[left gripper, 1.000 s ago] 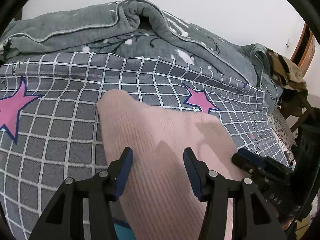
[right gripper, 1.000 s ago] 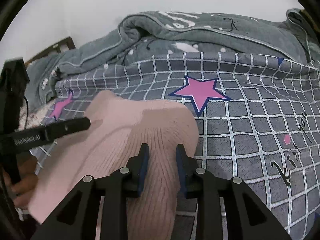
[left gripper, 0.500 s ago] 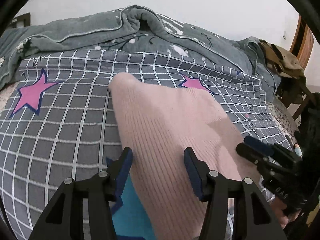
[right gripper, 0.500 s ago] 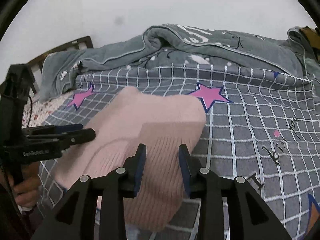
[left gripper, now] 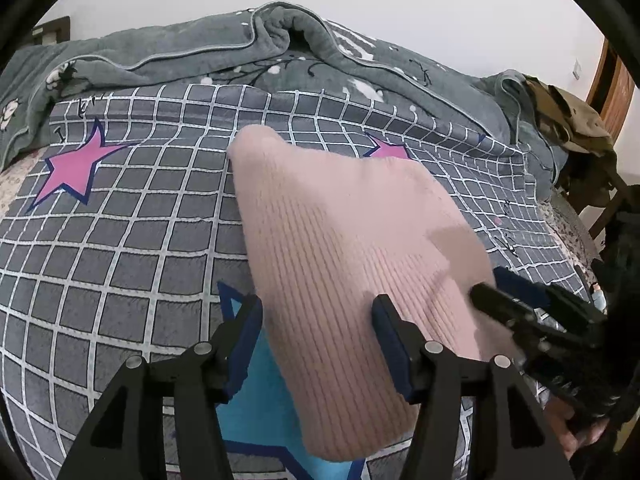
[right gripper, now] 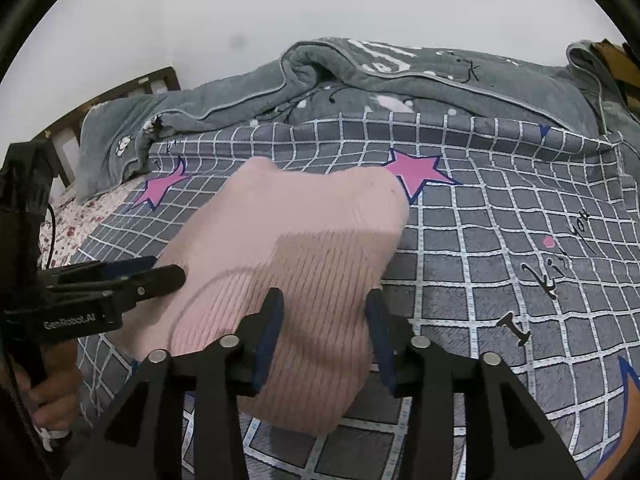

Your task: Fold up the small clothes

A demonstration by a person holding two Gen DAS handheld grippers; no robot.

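Observation:
A folded pink ribbed knit garment [left gripper: 340,248] lies flat on the grey checked bedspread [left gripper: 120,248]. It also shows in the right wrist view [right gripper: 296,248]. My left gripper [left gripper: 318,320] is open and empty, hovering over the garment's near left edge. My right gripper [right gripper: 324,320] is open and empty, over the garment's near right part. Each gripper shows in the other's view: the right gripper [left gripper: 516,300] at the right, the left gripper [right gripper: 152,276] at the left, both beside the garment.
A rumpled grey blanket [left gripper: 240,52] is piled along the far side of the bed. A wooden chair with clothes [left gripper: 572,120] stands at the right. A wooden headboard [right gripper: 120,92] is at the left. The bedspread has pink stars [right gripper: 416,168] and a blue star [left gripper: 260,400].
Both grippers have drawn back and up from the garment. The right gripper has opened from nearly shut to wide. The garment stays flat on the bed.

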